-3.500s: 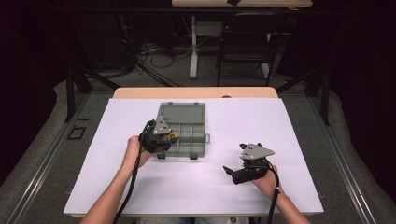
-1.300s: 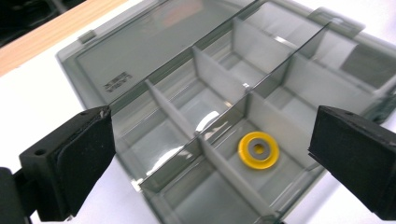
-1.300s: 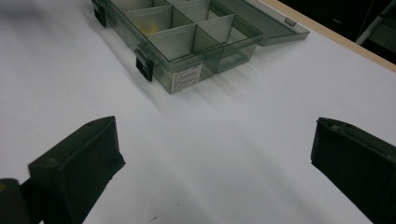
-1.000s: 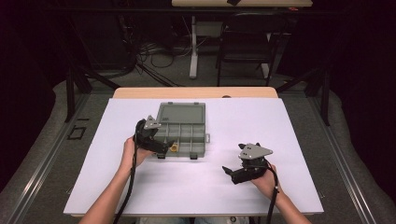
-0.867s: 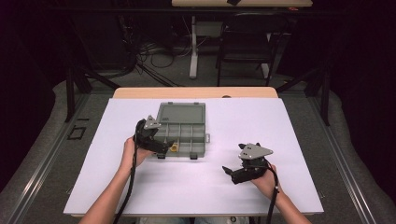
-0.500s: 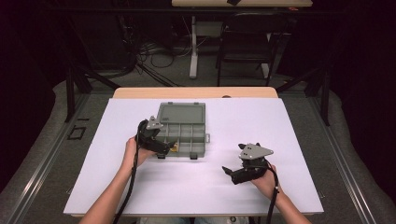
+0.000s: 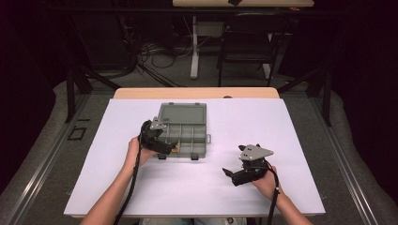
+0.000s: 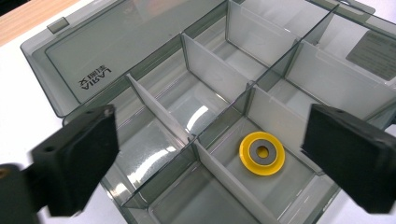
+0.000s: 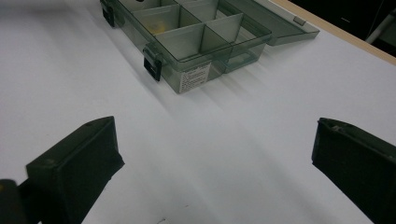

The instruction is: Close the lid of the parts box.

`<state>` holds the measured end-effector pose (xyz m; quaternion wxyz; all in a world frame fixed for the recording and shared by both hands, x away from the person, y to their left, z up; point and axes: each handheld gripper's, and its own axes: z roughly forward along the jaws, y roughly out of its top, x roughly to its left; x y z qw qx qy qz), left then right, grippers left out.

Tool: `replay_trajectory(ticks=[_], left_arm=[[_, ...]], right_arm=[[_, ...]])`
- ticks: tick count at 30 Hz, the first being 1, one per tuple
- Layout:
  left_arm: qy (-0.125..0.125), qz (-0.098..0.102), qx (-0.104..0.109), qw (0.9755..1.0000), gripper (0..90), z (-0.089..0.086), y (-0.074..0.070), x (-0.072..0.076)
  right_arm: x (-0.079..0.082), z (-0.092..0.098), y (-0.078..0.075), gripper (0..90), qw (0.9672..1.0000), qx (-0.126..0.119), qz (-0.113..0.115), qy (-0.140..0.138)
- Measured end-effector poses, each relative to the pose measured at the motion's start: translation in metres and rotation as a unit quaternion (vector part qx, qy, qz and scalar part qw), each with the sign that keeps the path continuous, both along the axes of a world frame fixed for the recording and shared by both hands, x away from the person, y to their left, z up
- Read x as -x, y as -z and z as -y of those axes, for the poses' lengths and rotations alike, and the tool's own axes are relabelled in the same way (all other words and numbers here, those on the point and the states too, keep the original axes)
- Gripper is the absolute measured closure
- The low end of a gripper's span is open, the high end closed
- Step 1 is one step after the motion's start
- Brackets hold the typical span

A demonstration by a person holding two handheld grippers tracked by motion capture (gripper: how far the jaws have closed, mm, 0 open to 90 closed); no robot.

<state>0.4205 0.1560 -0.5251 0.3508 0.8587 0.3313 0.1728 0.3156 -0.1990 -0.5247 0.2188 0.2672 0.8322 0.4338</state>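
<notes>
A smoky grey compartment box [image 7: 182, 113] lies open on the white table, its lid folded back. A yellow ring with a grey centre [image 8: 262, 152] lies flat in a near compartment, also seen as a yellow ring [image 7: 175, 149]. My left gripper [image 7: 170, 146] hovers over the box's near-left corner. Its jaws [image 8: 212, 140] stand wide and have just been closing slightly; the ring lies below the gap, untouched. My right gripper [image 7: 229, 173] hangs open over bare table to the right of the box [image 9: 201, 35], nothing between its jaws [image 9: 210, 149].
Black latches [image 9: 152, 66] stick out from the box's front wall. The white sheet [image 7: 291, 131] covers a wooden table with its far edge [image 7: 197, 93] showing. Beyond stand a chair and desk legs on dark floor.
The left gripper has shifted slightly toward the box's near-left corner since the oldest frame and barely moved after. The right hand and gripper have stayed put.
</notes>
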Motion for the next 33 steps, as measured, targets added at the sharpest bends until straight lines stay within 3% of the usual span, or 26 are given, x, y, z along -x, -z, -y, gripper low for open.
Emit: replay_trajectory(ticks=[21,33], left_arm=[[-0.003,-0.004,0.002,1.0,42.0,-0.008,0.008,-0.002],[-0.011,-0.009,0.004,0.9999,50.3,-0.01,0.014,-0.004]], right_arm=[[-0.003,-0.002,0.0,0.3,1.0,0.0,0.0,-0.004],[-0.004,-0.004,0.0,0.4,1.0,0.002,0.002,-0.008]])
